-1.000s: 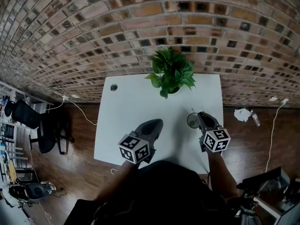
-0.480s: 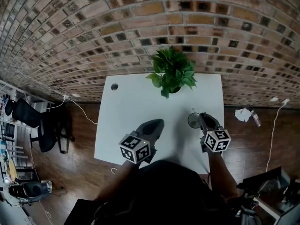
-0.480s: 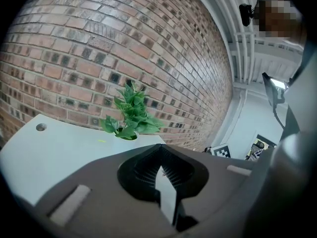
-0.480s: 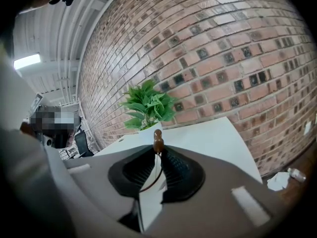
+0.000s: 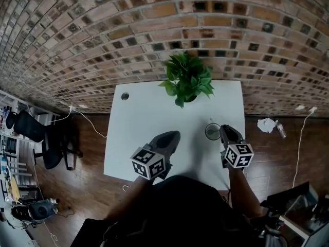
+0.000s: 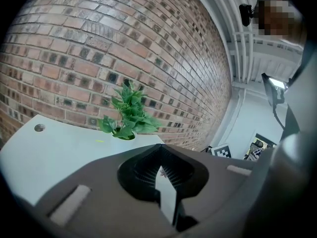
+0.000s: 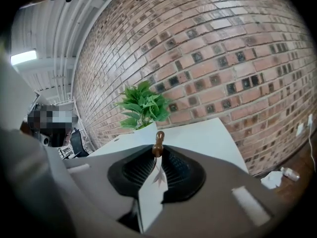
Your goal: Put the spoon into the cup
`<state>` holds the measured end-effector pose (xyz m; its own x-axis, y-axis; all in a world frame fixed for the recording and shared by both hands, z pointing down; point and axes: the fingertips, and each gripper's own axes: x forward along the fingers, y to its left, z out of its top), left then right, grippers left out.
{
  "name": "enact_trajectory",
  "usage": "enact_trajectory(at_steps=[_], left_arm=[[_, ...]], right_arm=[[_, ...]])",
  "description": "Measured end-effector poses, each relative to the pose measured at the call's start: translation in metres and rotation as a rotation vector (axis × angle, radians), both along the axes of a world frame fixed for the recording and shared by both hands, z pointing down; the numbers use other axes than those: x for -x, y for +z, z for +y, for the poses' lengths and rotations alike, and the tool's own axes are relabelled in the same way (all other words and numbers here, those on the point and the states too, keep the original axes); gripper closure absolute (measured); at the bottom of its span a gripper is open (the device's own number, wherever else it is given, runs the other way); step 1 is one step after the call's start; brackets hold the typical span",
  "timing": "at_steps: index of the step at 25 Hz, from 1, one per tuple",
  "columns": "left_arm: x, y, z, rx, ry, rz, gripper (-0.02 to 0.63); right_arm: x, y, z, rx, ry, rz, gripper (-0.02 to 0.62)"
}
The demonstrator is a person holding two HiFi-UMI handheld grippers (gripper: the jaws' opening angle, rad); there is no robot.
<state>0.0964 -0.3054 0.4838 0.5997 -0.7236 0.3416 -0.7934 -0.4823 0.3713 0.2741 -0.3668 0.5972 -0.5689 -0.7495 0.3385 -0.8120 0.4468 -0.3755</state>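
holding spoon (image 7: 158, 144) upright at tips, right claw (image 5: 225, 129) jaws just easing apart; cup (image 5: 212, 131) just left of tips; left claw (image 5: 172, 136) together, empty, farther off.

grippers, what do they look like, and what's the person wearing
Both the left gripper and right gripper are dark grey shells tapering to the jaws, with black ribbed pads and pale rectangular patches. Each carries a white cube with black square markers. The person wears a dark top. The right jaws have just been opening, a brown spoon handle between them.
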Motion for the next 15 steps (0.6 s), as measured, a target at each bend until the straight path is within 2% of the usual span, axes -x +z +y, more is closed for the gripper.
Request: enact_trajectory(at_steps=[2, 5, 15], left_arm=[[0.000, -0.002, 0.001, -0.002, 0.001, -0.001, 0.612], [0.000, -0.003, 0.004, -0.007, 0.002, -0.004, 0.612], [0.001, -0.017, 0.024, -0.020, -0.011, 0.004, 0.612]], right_arm=[[-0.002, -0.003, 0.001, -0.004, 0.009, -0.009, 0.534], [-0.004, -0.007, 0.004, -0.017, 0.008, -0.021, 0.477], [-0.022, -0.033, 0.025, -0.047, 0.043, -0.068, 0.442]])
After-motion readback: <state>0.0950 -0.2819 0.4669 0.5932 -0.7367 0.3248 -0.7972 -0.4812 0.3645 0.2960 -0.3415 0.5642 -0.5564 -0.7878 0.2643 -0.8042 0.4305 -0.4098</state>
